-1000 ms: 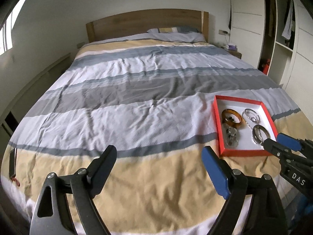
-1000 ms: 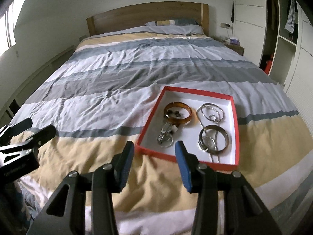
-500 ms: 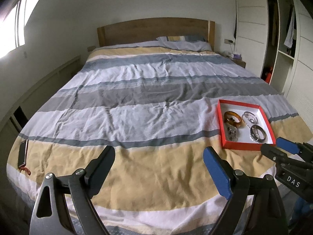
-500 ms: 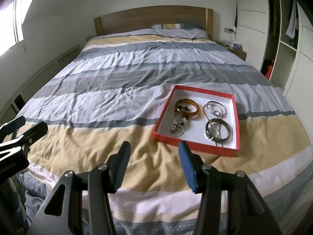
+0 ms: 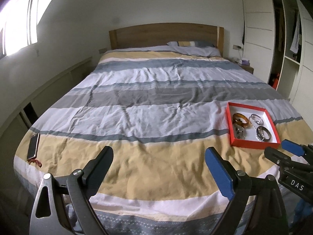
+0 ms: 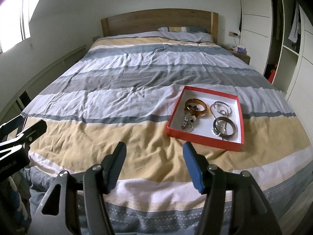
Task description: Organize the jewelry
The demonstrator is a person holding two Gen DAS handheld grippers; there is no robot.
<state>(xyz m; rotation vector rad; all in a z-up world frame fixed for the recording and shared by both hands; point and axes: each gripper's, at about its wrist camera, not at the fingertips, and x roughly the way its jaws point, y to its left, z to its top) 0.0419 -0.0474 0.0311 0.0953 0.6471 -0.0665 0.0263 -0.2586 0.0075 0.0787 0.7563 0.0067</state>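
Note:
A red-rimmed white tray lies on the striped bed and also shows in the left wrist view. In it lie an amber bangle, a silver chain bracelet, a dark metal bangle and a small silver cluster. My right gripper is open and empty, short of the tray, over the bed's foot. My left gripper is open and empty, well left of the tray. The right gripper also shows at the right edge of the left wrist view.
A phone lies on the bed's near left corner. The wooden headboard and a pillow are at the far end. A nightstand and open wardrobe shelves stand at the right. A low ledge runs along the left wall.
Both grippers have pulled back from the bed, so the tray looks smaller and farther. The bed's foot edge and the phone have come into view. Both stay open.

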